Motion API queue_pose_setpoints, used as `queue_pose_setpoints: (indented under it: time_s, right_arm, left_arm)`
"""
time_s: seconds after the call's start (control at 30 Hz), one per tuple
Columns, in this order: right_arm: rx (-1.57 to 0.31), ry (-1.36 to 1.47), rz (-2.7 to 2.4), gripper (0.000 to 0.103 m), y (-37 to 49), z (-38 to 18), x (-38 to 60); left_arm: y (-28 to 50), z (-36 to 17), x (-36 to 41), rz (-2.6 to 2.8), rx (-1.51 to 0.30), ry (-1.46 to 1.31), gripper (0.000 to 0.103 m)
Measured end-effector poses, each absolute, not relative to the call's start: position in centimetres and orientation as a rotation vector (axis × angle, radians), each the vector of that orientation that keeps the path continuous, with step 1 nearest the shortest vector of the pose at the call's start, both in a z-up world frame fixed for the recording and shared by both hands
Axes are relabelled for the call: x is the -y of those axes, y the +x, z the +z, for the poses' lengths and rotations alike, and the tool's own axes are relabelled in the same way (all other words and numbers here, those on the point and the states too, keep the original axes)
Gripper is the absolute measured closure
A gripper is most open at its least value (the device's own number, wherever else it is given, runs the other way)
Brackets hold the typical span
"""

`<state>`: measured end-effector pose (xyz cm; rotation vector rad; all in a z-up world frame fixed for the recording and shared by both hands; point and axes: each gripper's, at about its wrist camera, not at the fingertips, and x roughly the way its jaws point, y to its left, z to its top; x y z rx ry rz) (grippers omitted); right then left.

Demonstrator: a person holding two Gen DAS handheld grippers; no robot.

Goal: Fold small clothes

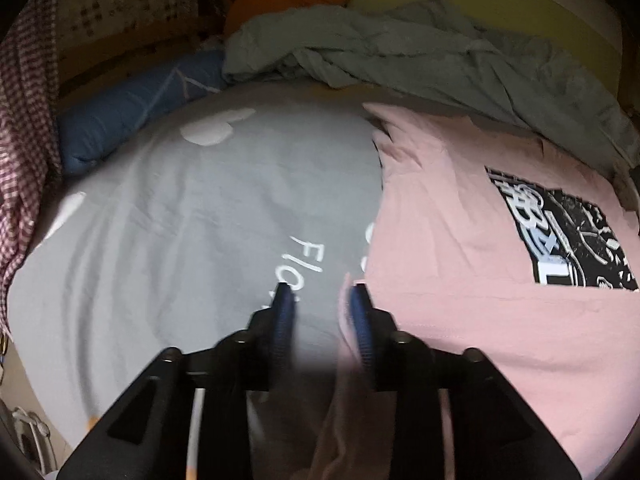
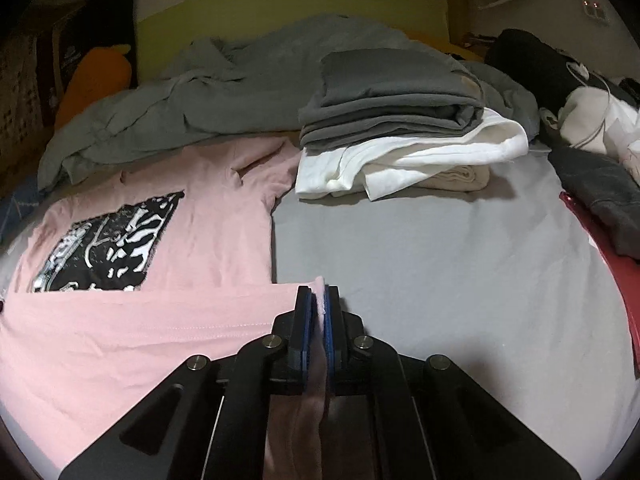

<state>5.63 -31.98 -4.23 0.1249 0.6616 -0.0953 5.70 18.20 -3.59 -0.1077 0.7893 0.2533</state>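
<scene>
Folding the pink cotton T-shirt with the black-and-white square print (image 2: 160, 240) was the step in hand, by my read; the tee lay flat on the grey bedsheet with white lettering (image 1: 180, 220), its hem edge doubled up twd the print.

R gripper (image 2: 319, 300): blue pads pressed together on the hem corner, pink cloth pinched betw them. L gripper (image 1: 322, 296): jaws apart, pink edge just beside the R-hand pad (image 1: 360, 312), not clamped. View blurred, so contact uncertain.

To do it well (judgement): re-pinch L corner before lifting, keep both corners level, carry hem away from tools over the print, lay down w/o drag.

Materials: tee was thin, soft jersey, stitched hem line visible, prone to ripple. Sheet smooth, faint creases. Beyond R tool lay a folded stack of grey, white and beige garments (image 2: 400, 128); beyond both, a rumpled grey-green blanket (image 1: 400, 48).
</scene>
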Motion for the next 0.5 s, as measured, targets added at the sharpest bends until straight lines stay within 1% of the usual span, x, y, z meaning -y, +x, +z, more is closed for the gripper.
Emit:
queue_pose_setpoints:
  time_s: [0.03, 0.07, 0.13, 0.17, 0.2, 0.27, 0.4, 0.5]
  right_arm:
    - [-0.653, 0.133, -0.113, 0.088, 5.4, -4.0, 32.2]
    - [-0.642, 0.142, -0.118, 0.084, 5.1, -3.7, 32.4]
    - [-0.612, 0.166, -0.096, 0.081, 3.9, -2.7, 32.9]
    - [-0.592, 0.183, -0.082, 0.078, 2.8, -2.1, 33.2]
    - [-0.583, 0.194, -0.078, 0.074, 2.0, -1.6, 33.4]
    - [-0.555, 0.230, -0.070, 0.057, 0.1, -0.8, 33.7]
    - [-0.529, 0.274, -0.033, 0.057, -3.8, -0.5, 33.5]
    - [-0.521, 0.256, -0.030, 0.057, -6.0, -1.2, 32.5]
  left_arm:
    - [5.1, -3.0, -18.4, 0.246, -0.769, -0.126, 0.068]
    - [4.6, -2.3, -18.5, 0.234, -0.753, -0.139, 0.066]
    - [2.9, -0.6, -18.8, 0.199, -0.709, -0.166, 0.045]
    - [1.8, 0.0, -18.8, 0.187, -0.686, -0.188, 0.042]
    - [0.4, 0.5, -18.7, 0.159, -0.665, -0.221, 0.042]
    - [-1.7, 0.6, -18.2, 0.107, -0.654, -0.261, 0.042]
    - [-5.8, -0.7, -15.4, 0.041, -0.639, -0.256, 0.042]
    - [-6.9, -0.7, -13.0, 0.065, -0.602, -0.138, 0.042]
